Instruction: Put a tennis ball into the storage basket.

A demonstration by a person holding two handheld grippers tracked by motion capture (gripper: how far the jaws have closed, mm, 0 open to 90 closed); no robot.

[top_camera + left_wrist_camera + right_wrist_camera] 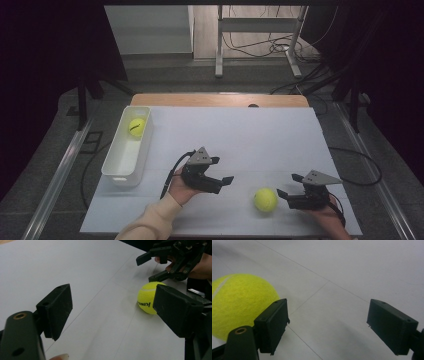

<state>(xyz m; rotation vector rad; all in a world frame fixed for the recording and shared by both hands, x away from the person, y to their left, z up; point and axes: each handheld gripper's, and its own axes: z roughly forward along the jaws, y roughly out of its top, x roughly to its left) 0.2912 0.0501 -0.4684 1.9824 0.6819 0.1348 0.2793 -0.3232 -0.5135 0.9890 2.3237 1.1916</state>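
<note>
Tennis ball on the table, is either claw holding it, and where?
No. The tennis ball lies free between the open left claw and open right claw.

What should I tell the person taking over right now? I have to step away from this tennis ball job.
Left gripper: open, holding nothing, aimed towards the loose ball.
Right gripper: open, holding nothing, just to the right of that ball, not around it.
Loose tennis ball: on the white table, near the front edge, between the two grippers.
Second tennis ball: already in the white bin at the table's left side.
Done: one ball binned.
Left: probably grasp the loose ball and put it in the bin too.
</note>
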